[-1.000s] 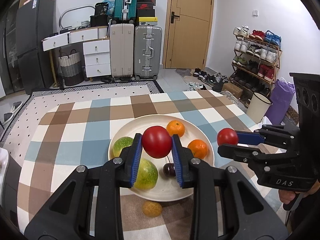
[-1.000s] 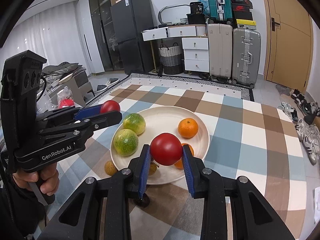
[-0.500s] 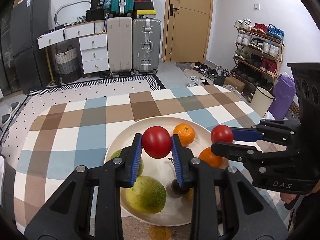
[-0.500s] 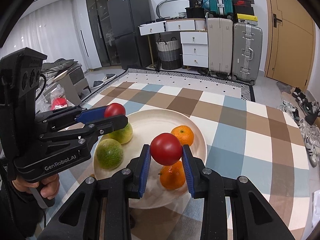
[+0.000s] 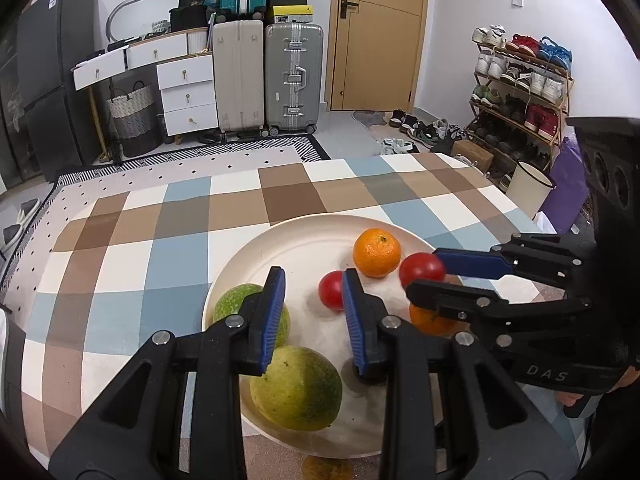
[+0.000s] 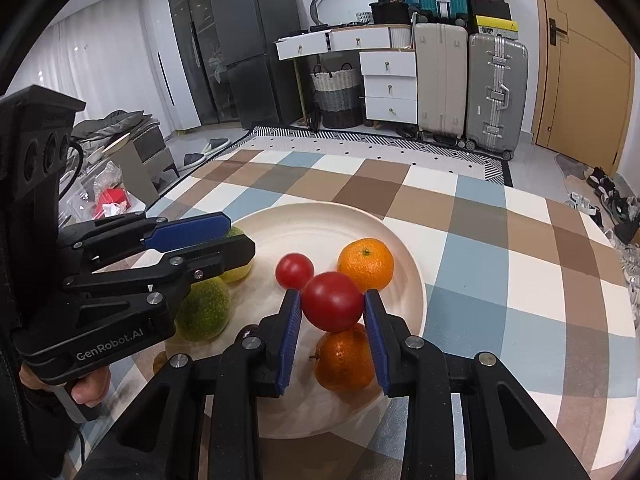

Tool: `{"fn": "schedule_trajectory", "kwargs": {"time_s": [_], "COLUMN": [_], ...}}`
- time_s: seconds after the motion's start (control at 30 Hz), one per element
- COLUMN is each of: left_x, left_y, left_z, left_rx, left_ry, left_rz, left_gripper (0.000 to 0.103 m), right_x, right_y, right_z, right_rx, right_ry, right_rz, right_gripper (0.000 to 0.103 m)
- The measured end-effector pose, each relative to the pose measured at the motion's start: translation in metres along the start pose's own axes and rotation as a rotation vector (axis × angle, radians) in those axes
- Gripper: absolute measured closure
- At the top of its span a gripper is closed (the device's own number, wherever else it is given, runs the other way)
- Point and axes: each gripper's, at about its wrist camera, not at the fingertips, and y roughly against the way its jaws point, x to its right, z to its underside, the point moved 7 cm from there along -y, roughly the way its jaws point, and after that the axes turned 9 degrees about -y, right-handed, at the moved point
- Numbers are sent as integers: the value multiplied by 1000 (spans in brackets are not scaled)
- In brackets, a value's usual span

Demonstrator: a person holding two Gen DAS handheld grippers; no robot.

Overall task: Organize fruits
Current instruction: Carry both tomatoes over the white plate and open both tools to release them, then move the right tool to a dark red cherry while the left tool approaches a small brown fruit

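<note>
Left tomato (image 5: 331, 291) dropped onto plate (image 5: 256, 256) since earlier; left gripper (image 5: 313, 312) now empty, jaws apart. Right gripper (image 6: 331, 318) clamps second tomato (image 6: 332, 301) above plate. Small dark fruit, maybe, hidden behind left finger (image 5: 360, 328).

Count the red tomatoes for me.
2. The first tomato lies on the plate near the far orange; the second tomato is clamped in the jaws of the right gripper. None looks hidden.

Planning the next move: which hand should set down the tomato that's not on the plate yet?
Right. The right claw grips the held tomato just above the plate; the left claw is empty.
</note>
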Motion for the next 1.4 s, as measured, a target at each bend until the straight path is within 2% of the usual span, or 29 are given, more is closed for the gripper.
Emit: {"fn": "schedule_trajectory", "kwargs": {"time_s": [0.1, 0.13, 0.27, 0.3, 0.33, 0.37, 0.43, 0.5, 0.57, 0.63, 1.07, 1.4], "left_x": [-4, -5, -9, -10, -11, -12, -12, -12, -14, -15, -3, 8], "left_y": [5, 7, 20, 24, 28, 33, 43, 52, 61, 70, 101, 94], "left_z": [0, 0, 3, 5, 7, 9, 14, 20, 24, 28, 62, 81], "left_rx": [6, 7, 14, 15, 16, 21, 35, 39, 48, 63, 48, 0], "left_ry": [13, 18, 23, 22, 25, 31, 41, 42, 46, 46, 36, 20], "left_rz": [0, 0, -27, -38, -50, -56, -53, -49, -75, -92, -98, -68], "left_gripper": [75, 73, 45, 34, 29, 20, 16, 9, 1, 1, 1, 1], "right_x": [2, 4, 7, 7, 7, 6, 4, 2, 3, 3, -1, -10], "right_y": [7, 9, 19, 21, 23, 26, 33, 40, 46, 53, 71, 67], "right_z": [-4, -5, -6, -6, -5, -3, 2, 8, 12, 15, 49, 67], "right_rx": [25, 31, 44, 46, 46, 47, 51, 55, 65, 75, 59, 17], "right_ry": [-12, -15, -24, -27, -30, -32, -33, -34, -37, -43, -39, -18], "right_rz": [0, 1, 17, 20, 22, 20, 11, 17, 35, 47, 45, 40], "right_gripper": [59, 59, 48, 40, 32, 29, 16, 8, 4, 1, 0, 0]}}
